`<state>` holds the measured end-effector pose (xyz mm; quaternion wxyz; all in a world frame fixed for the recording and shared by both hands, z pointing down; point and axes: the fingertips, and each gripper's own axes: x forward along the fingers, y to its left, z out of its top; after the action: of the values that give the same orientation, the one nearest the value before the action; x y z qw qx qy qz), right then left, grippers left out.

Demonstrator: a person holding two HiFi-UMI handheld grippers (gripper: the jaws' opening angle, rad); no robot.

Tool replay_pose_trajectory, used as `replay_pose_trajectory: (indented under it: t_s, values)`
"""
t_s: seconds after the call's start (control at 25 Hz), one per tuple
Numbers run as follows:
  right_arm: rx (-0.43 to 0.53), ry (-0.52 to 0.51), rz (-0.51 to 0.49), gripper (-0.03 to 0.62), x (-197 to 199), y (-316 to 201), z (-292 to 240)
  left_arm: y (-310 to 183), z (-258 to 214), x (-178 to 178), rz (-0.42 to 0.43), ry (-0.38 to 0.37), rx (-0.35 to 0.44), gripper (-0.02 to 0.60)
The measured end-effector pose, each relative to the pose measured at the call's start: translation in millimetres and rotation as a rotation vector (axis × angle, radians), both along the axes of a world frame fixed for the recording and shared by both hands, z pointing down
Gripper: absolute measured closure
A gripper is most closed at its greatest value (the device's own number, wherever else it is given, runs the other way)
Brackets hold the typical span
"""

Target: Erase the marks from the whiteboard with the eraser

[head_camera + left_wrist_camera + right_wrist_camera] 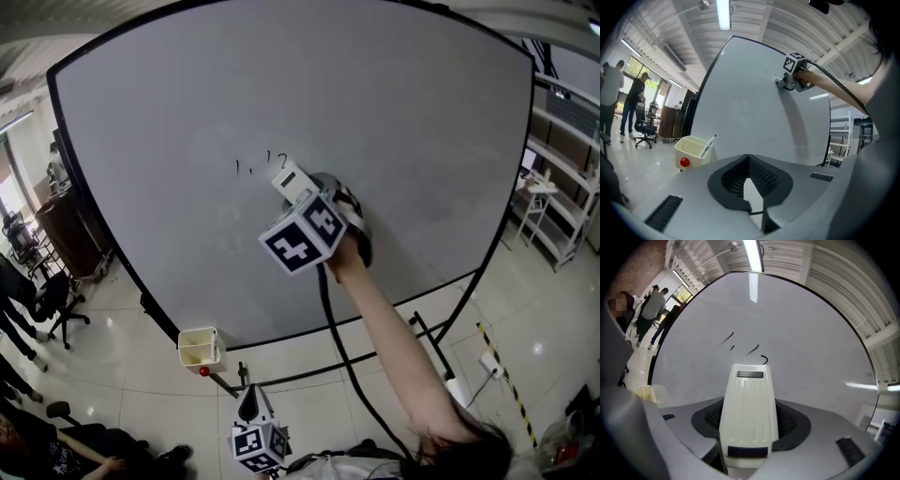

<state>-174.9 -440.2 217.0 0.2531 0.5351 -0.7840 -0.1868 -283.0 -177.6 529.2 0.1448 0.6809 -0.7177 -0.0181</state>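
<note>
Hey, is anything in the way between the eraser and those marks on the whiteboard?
Nothing visible does. The eraser, held in the right hand-held gripper, faces the whiteboard, and the black marks sit just beyond its front edge on bare board.

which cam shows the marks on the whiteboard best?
Right gripper view. The marks are dark and clear there, a few strokes just above the tip of the eraser. The head view shows them small, up-left of the eraser. The left gripper view shows only faint specks, far off.
</note>
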Motion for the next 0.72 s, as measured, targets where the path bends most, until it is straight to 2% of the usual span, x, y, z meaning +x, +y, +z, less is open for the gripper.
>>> replay_pose_trajectory:
  t_s: [0.08,0.2,0.32,0.44,0.52,0.64,0.72]
  values:
    - [-0.024,-0.08,0.029,0.315,32.1,-9.9,-9.6,5.1,2.5,-3.6,-0.009,-0.001,-0.008,0.597]
    - [0.013,-0.22,0.16,0.315,111.1,-24.3,-41.9,13.6,5.9,-13.1,-0.035,0.004,-0.015,0.597]
    - [-0.088,-0.396,0.187,0.315,160.5,-40.9,-24.1,20.8,4.6,-24.7,-0.067,0.007,-0.009,0.597]
    - [-0.116,-0.475,0.244,0.315,197.0,-46.4,-7.9,25.8,3.7,-31.6,-0.079,0.0,-0.011,0.597]
    - [-0.119,-0.512,0.203,0.315,199.8,-35.6,1.9,29.6,6.2,-31.3,-0.075,-0.008,-0.021,0.597]
    - [-0.143,-0.564,0.043,0.313,174.1,6.7,30.2,30.9,9.7,-23.9,-0.06,-0.016,-0.028,0.597]
    - [-0.199,-0.556,-0.052,0.313,152.5,43.0,73.3,31.4,8.8,-11.4,-0.041,-0.014,-0.027,0.597]
